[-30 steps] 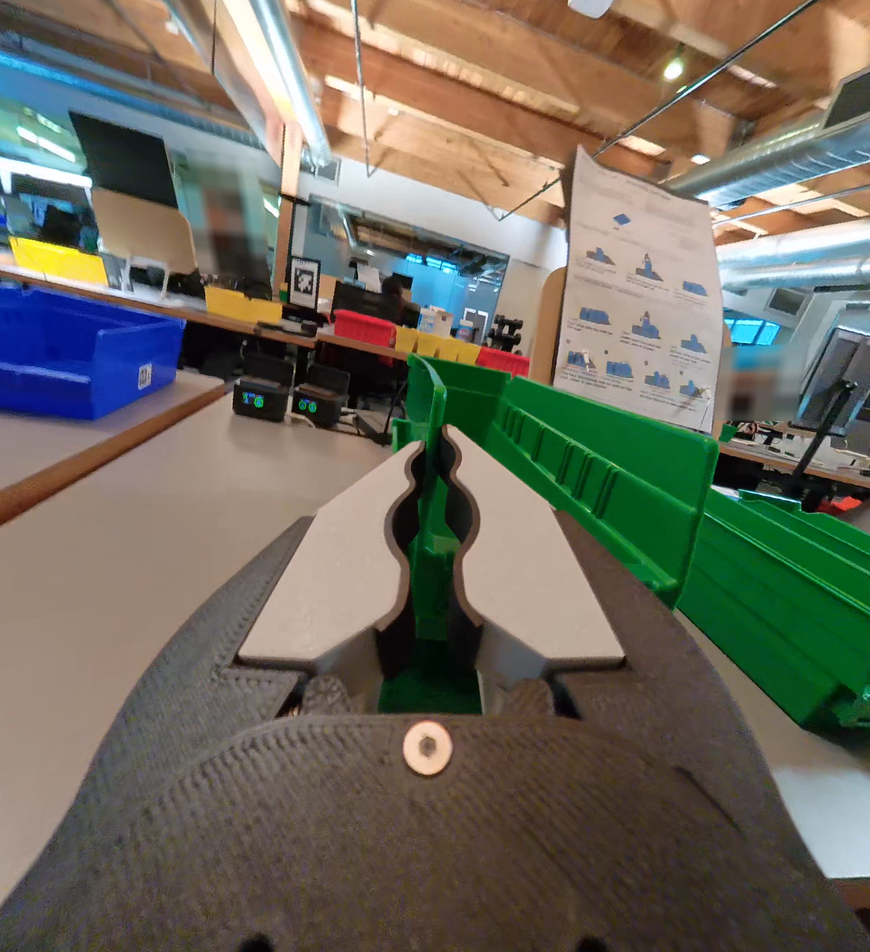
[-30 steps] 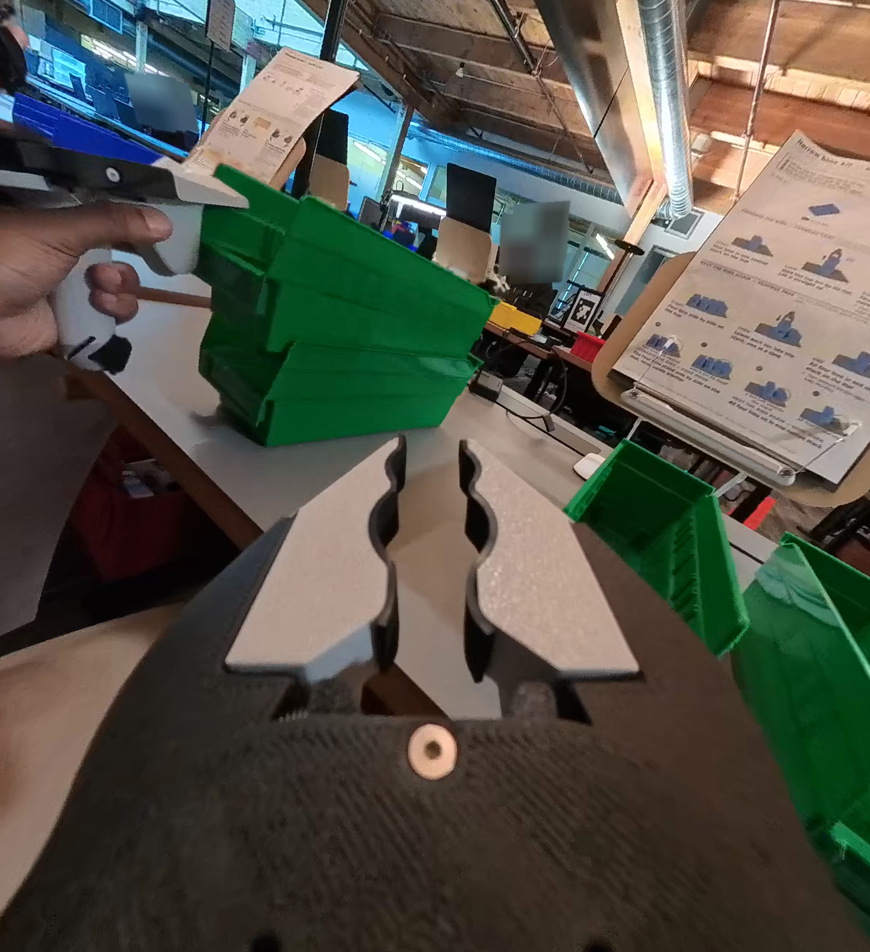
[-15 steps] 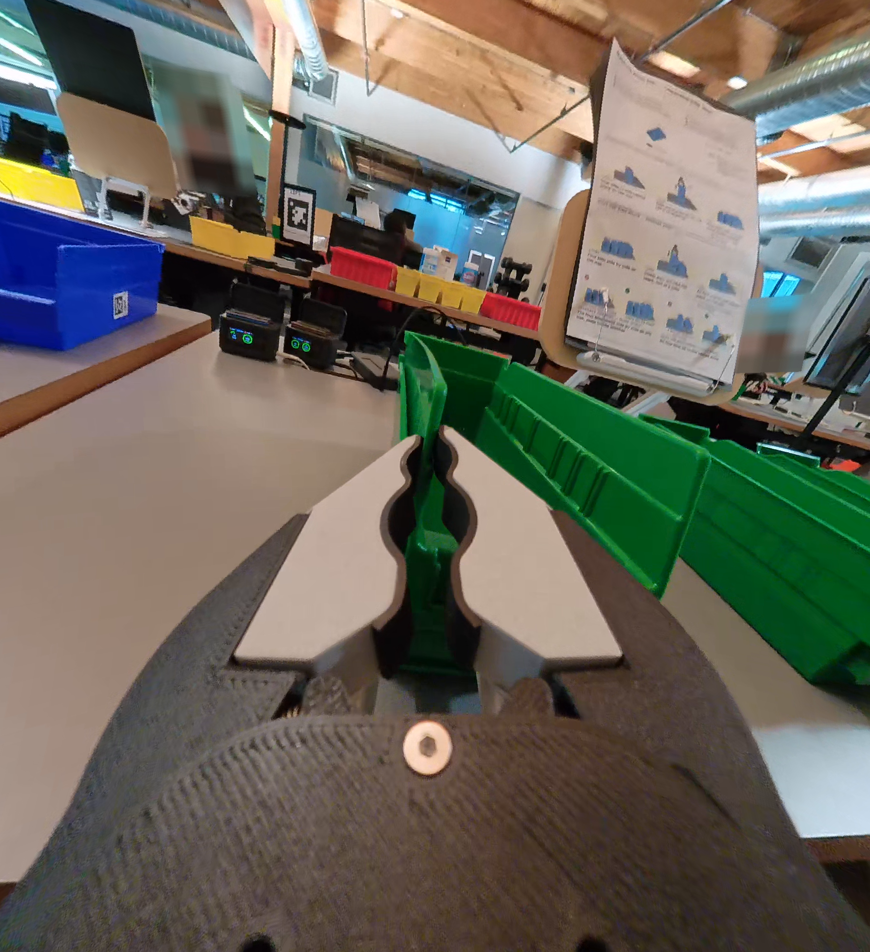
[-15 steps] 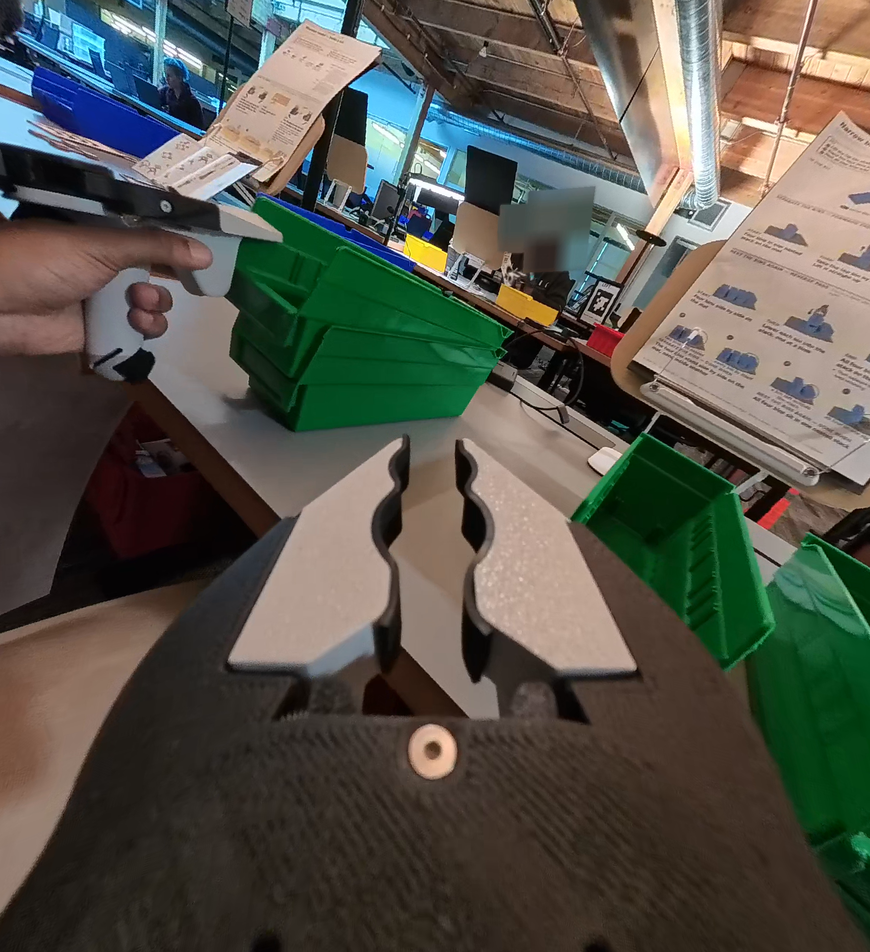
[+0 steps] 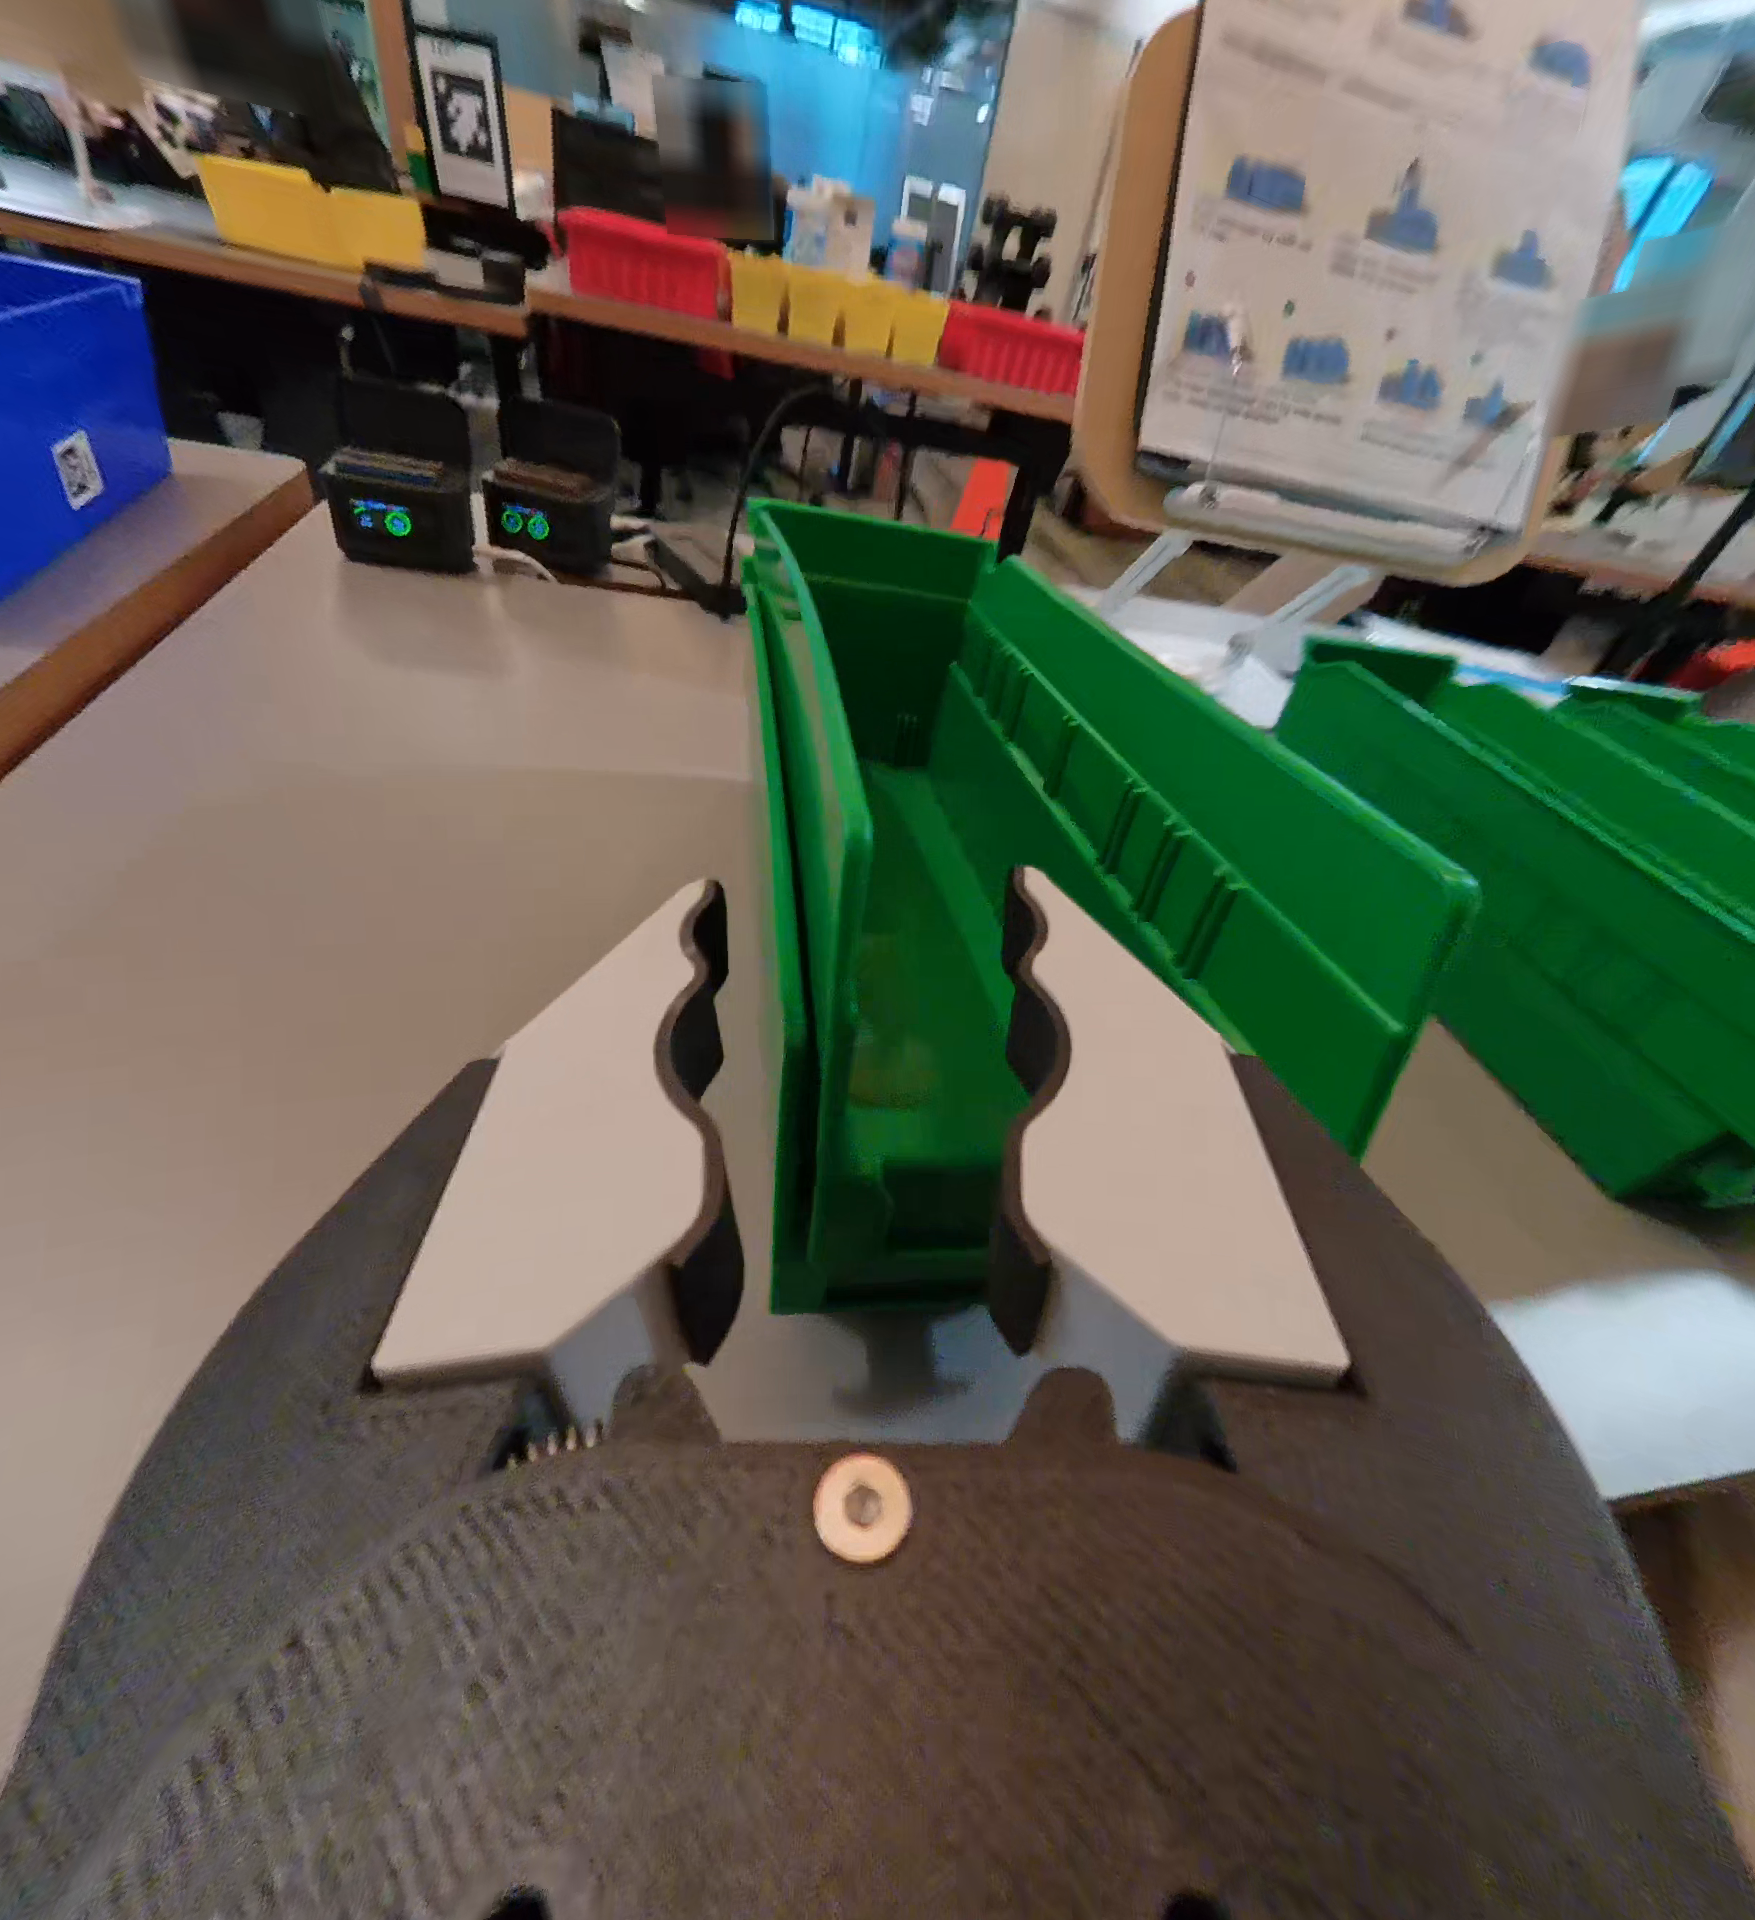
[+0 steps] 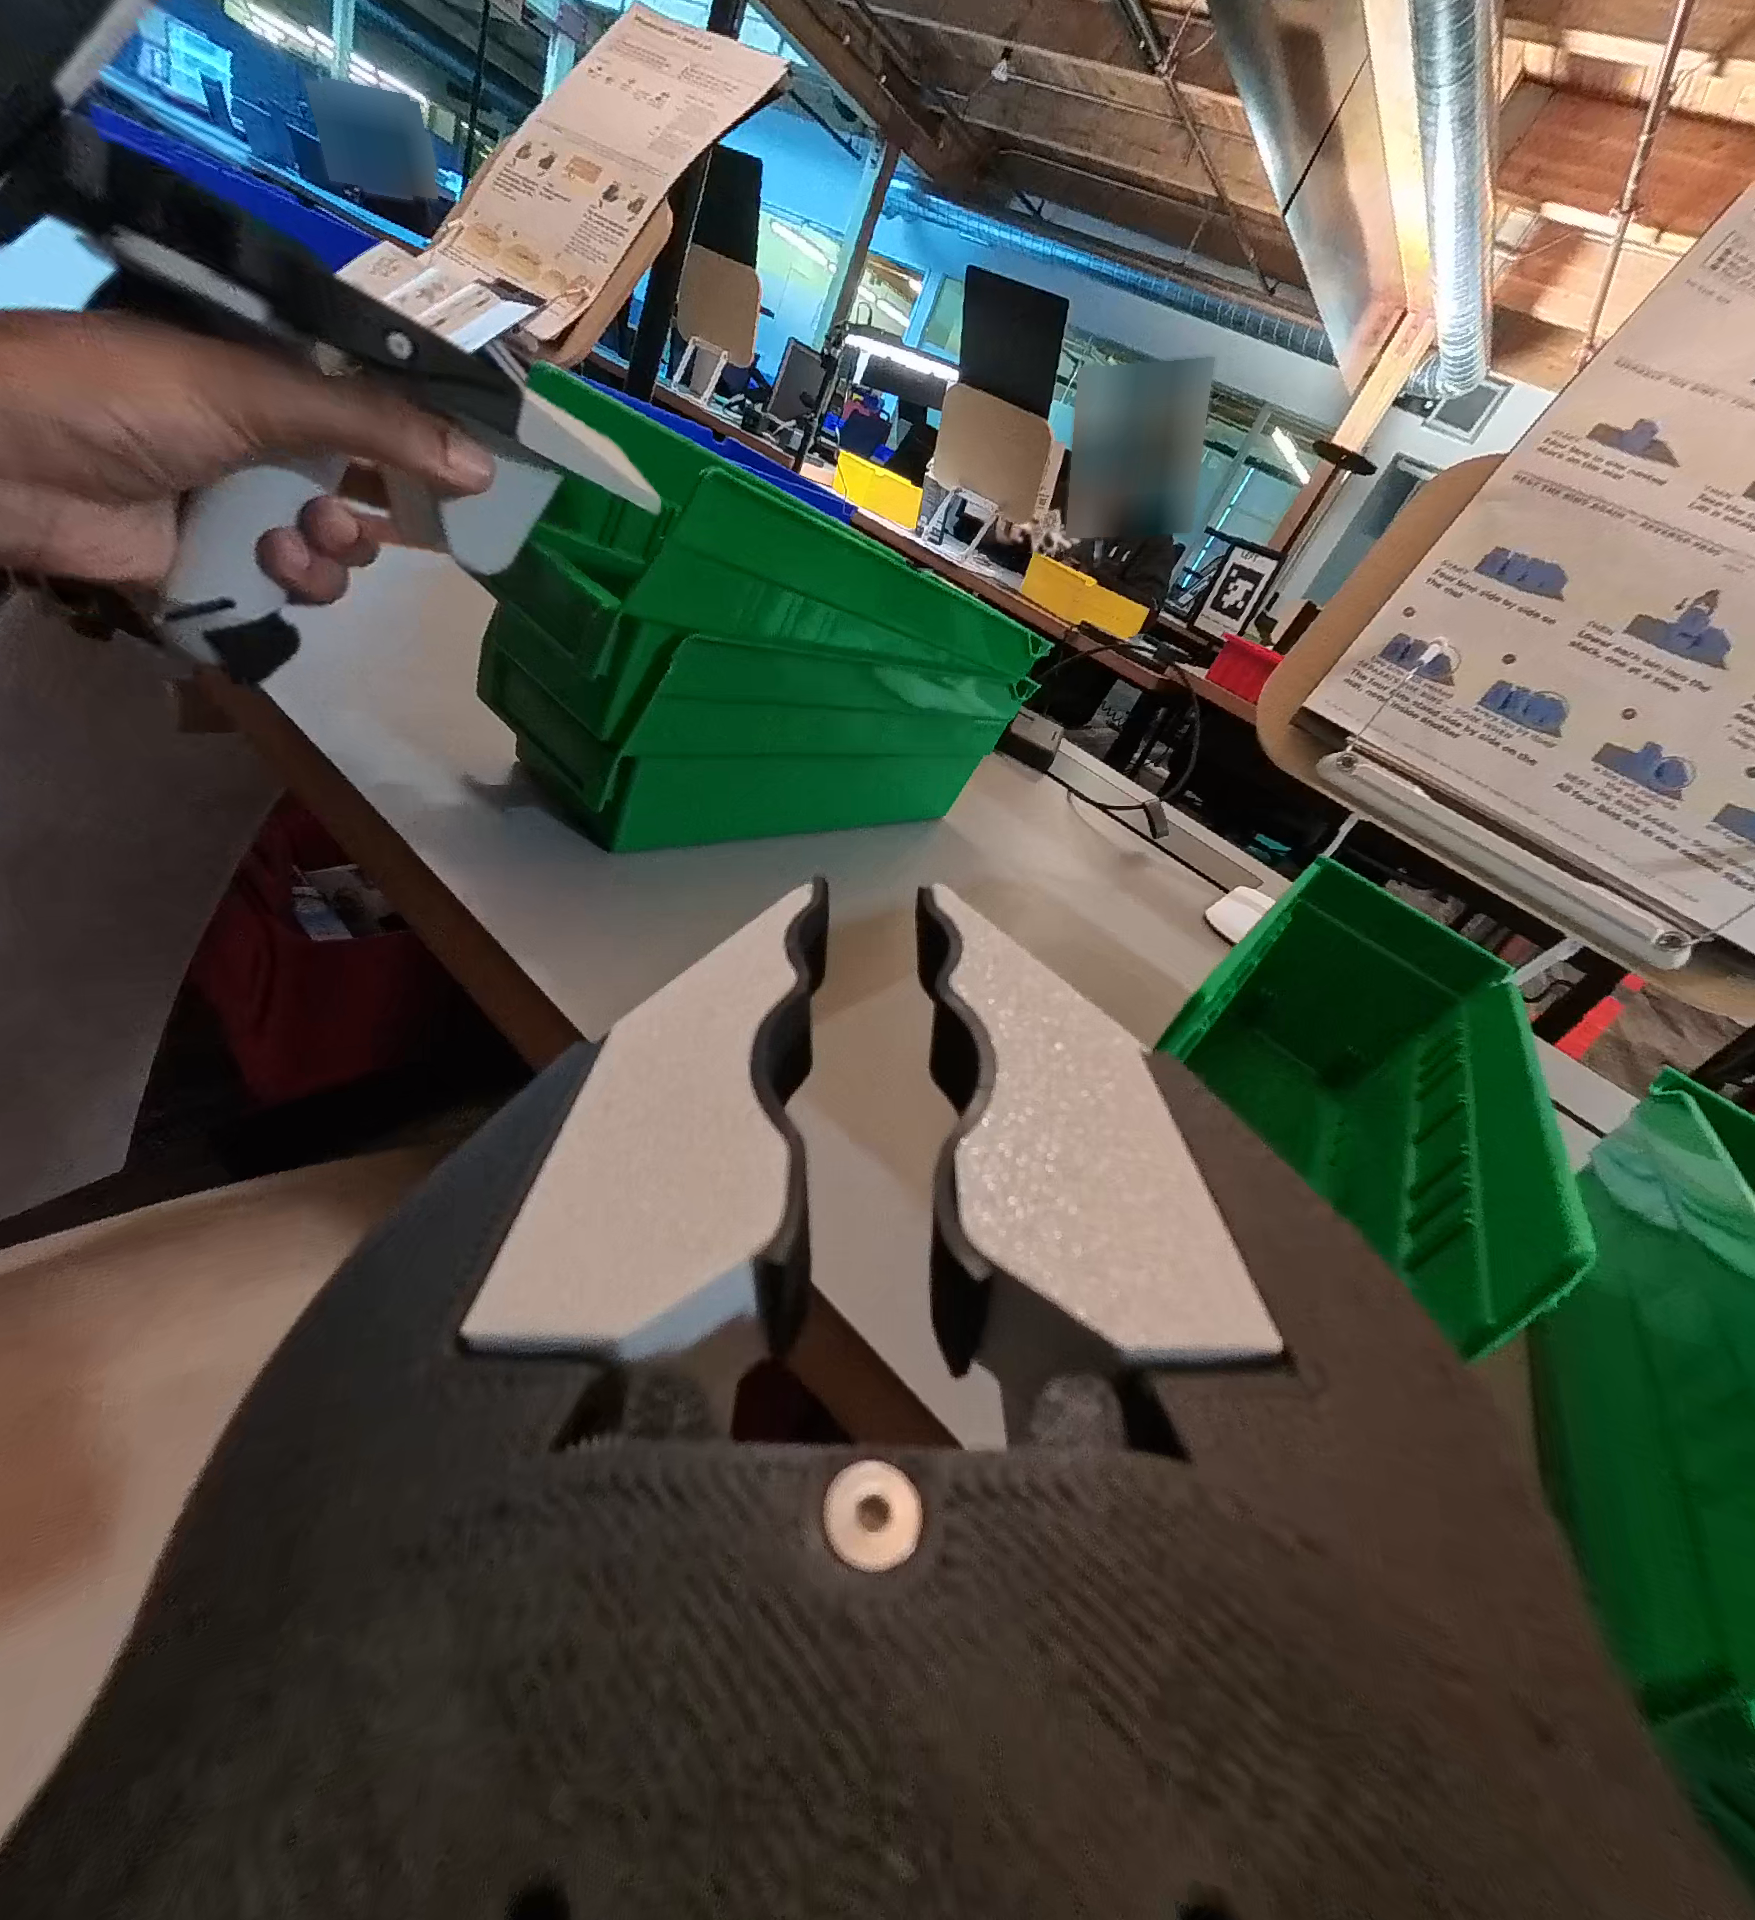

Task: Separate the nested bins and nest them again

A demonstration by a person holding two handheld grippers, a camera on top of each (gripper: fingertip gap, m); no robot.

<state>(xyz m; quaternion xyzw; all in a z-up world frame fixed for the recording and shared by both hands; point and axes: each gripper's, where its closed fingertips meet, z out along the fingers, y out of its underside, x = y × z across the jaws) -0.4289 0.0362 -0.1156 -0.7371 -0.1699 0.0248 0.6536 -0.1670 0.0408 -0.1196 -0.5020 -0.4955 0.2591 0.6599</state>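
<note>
Straddling the near end of the stacked green bins (image 5: pixel 831 1039), the left gripper (image 5: pixel 862 904) is standing with jaws wide and clamping nothing; the stack's left wall is lying between them, its long axis running straight ahead. The right gripper (image 6: pixel 871 894) is hovering with jaws narrowly parted and empty, the stack lying well ahead to its upper left and two loose green bins (image 6: pixel 1392 1101) lying to its right, so the left hand is judged nearer.

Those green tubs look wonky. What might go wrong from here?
The top green plastic bin sits tilted on the stack of green bins, so it may jam or slide. The left gripper has open jaws straddling that bin's wall; withdrawing crookedly might snag it. The stack stands near the grey table's edge.
</note>
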